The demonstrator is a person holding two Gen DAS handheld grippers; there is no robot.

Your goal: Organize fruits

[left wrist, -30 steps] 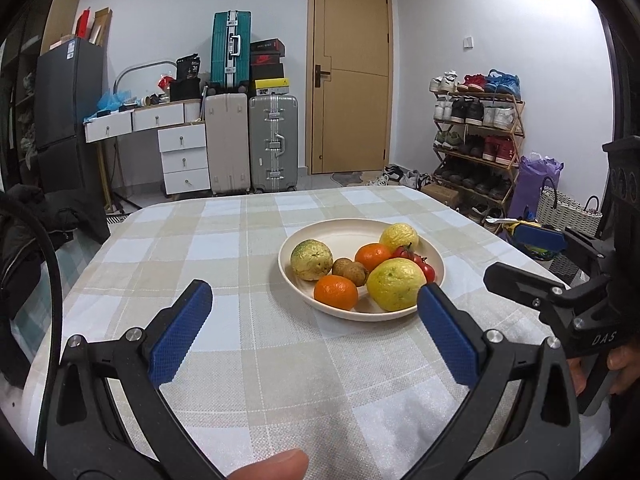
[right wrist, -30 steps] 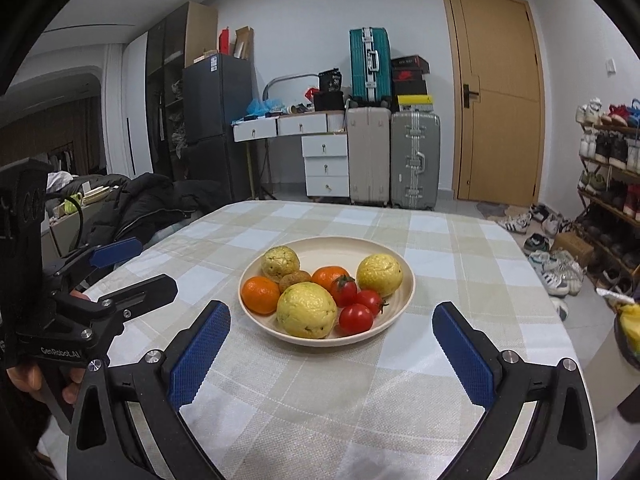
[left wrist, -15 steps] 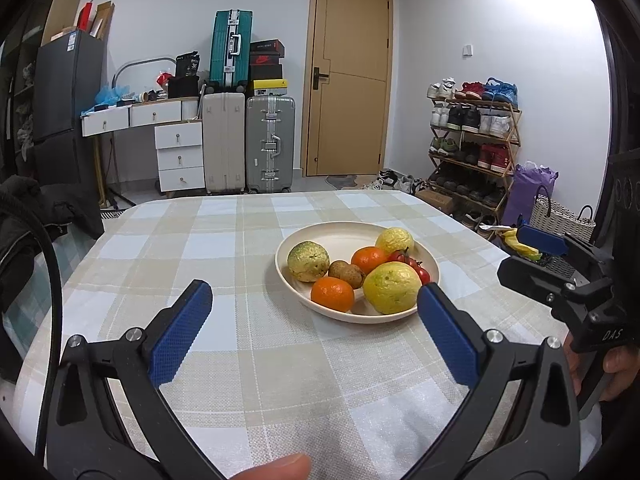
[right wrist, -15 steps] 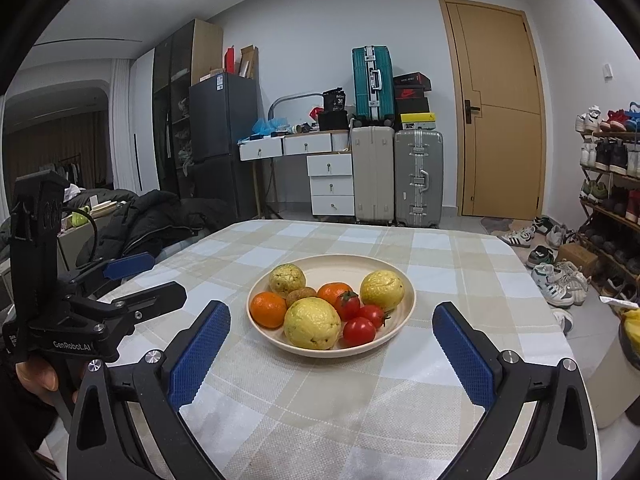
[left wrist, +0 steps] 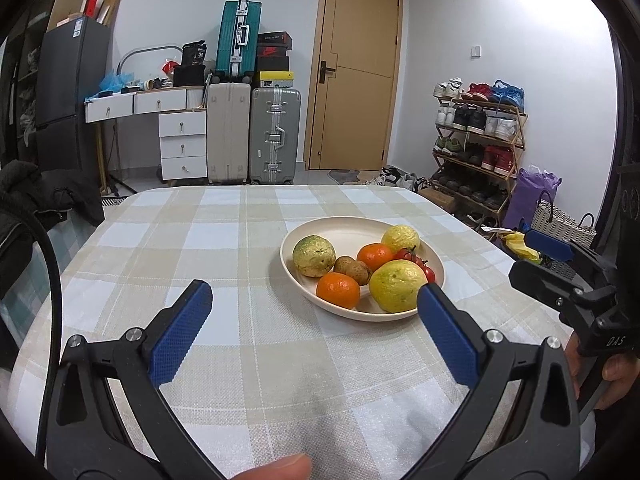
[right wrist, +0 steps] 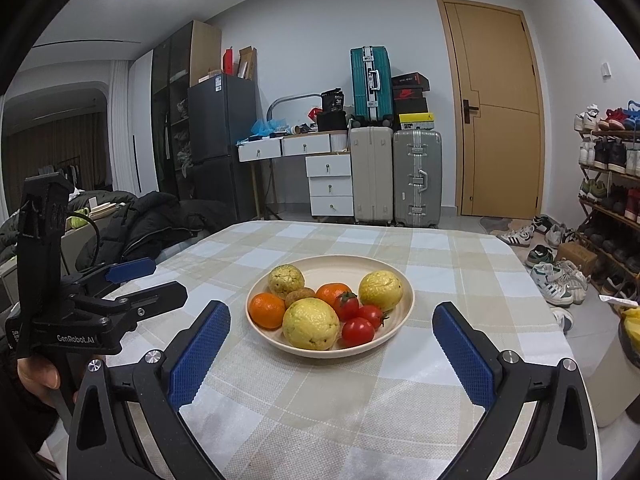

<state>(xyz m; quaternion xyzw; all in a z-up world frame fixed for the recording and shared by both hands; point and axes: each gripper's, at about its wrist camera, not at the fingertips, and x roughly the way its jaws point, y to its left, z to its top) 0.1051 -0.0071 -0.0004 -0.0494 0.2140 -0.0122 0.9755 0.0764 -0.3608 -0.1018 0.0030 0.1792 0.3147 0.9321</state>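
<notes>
Both grippers hover low over the checkered tabletop [right wrist: 460, 256], aimed at the plate [right wrist: 404, 312]. Left gripper [left wrist: 316, 320] has its jaws wide apart, nothing in them; right gripper [right wrist: 332, 340] is the same. The plate sits mid-tabletop piled with bumpy yellow-green fruits [right wrist: 310, 329], oranges [right wrist: 267, 310], tomatoes [right wrist: 357, 331] and a small brown fruit [left wrist: 351, 269].

tomatoes [left wrist: 418, 263] half behind fruit
</notes>
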